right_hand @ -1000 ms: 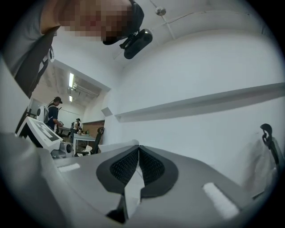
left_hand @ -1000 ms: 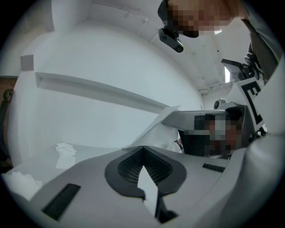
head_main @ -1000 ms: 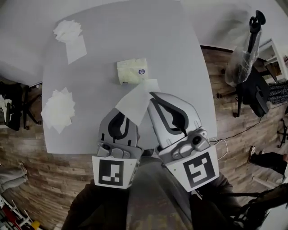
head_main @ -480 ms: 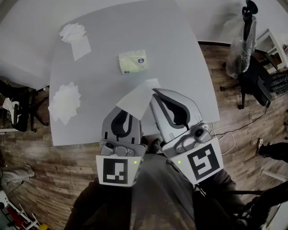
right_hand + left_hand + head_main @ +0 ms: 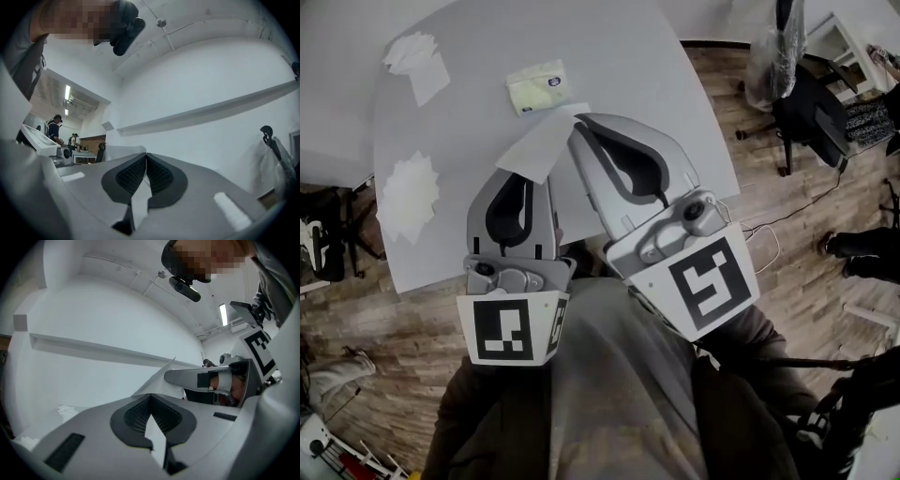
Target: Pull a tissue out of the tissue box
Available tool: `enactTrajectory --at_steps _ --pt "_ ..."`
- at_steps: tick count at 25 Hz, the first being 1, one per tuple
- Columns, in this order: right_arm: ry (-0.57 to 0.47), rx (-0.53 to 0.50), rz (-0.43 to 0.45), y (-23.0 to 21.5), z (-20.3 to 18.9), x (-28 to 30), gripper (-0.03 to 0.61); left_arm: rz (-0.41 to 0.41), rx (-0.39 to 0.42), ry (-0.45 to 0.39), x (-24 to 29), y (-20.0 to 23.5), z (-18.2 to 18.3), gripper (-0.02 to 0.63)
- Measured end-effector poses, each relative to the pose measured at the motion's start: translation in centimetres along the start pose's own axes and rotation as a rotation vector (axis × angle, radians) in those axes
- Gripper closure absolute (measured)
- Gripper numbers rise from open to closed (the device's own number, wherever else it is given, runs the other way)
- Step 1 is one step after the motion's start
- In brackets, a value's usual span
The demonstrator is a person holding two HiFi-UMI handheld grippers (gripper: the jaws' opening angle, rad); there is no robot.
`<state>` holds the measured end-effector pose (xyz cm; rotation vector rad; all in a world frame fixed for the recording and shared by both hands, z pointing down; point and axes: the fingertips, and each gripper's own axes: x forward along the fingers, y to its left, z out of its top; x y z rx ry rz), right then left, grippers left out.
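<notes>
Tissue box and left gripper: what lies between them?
Head view: only the tissue, gripped by the left gripper and the right gripper, lies before the tissue box.

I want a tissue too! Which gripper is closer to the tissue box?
Right, in the head view. The right gripper ends just short of the tissue box; the left gripper sits farther back. Both hold one tissue.
</notes>
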<state>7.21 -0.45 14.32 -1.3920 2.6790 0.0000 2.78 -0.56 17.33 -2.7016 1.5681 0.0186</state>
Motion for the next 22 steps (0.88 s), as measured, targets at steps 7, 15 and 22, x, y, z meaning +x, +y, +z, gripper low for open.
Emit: enactTrajectory --at_steps 7,15,22 --pt "-0.014 -0.003 0.005 0.5 0.6 -1.5 0.577 -0.003 0.015 -0.005 -1.0 -1.1 0.4 0.615" --pt "-0.022 -0.011 0.022 1.0 1.1 -1.7 0.577 0.005 0.019 -0.015 -1.3 -1.3 0.9 0.615" --pt "-0.021 -0.019 0.022 1.3 1.2 -1.4 0.577 0.003 0.018 -0.018 -1.5 -0.9 1.0 0.615"
